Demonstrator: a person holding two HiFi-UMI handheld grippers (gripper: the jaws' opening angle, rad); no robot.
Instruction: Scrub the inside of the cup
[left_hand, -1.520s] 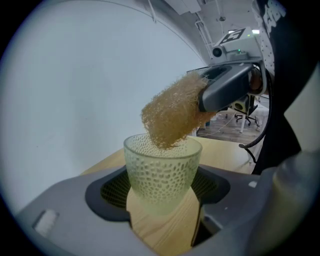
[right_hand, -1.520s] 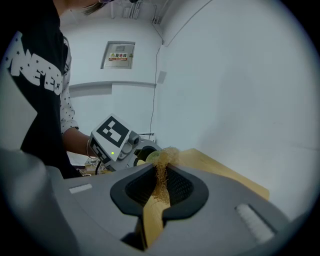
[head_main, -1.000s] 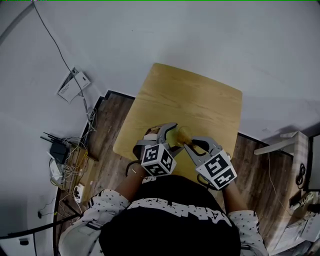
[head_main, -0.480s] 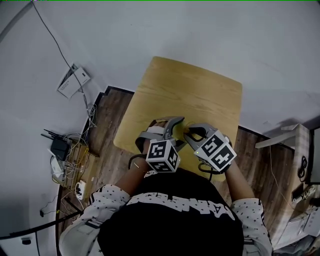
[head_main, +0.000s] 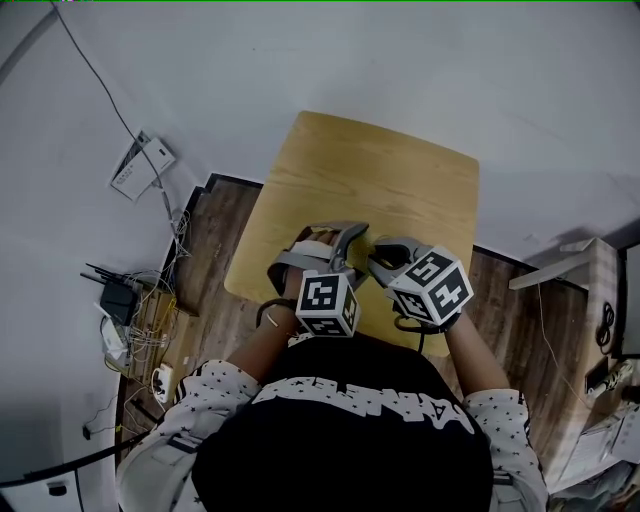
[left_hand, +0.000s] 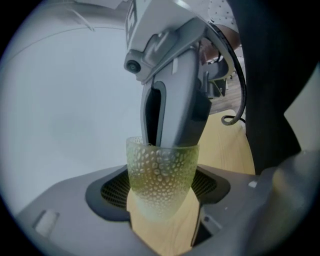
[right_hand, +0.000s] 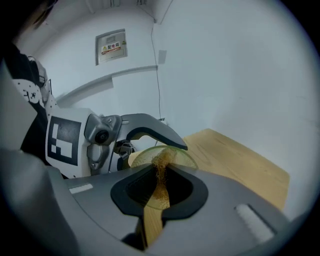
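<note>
A dimpled green glass cup (left_hand: 160, 172) sits between the pads of my left gripper (left_hand: 160, 192), which is shut on it and holds it above the wooden table (head_main: 400, 180). My right gripper (right_hand: 159, 192) is shut on a thin yellow-brown scrubbing pad (right_hand: 161, 175). The pad reaches into the cup's mouth (right_hand: 162, 155). In the left gripper view the right gripper's fingers (left_hand: 172, 110) dip into the cup from above. In the head view the left gripper (head_main: 342, 245) and right gripper (head_main: 385, 262) meet tip to tip, and the cup is hidden between them.
The small table stands against a white wall, with dark wood floor (head_main: 215, 260) to either side. A router and tangled cables (head_main: 125, 300) lie at the left. A white shelf edge (head_main: 590, 285) stands at the right. The table's far half (head_main: 390, 160) is bare.
Both grippers have rolled about their own lines while staying in place. The yellowish cup that showed between them earlier is now covered by the jaws in the head view.
</note>
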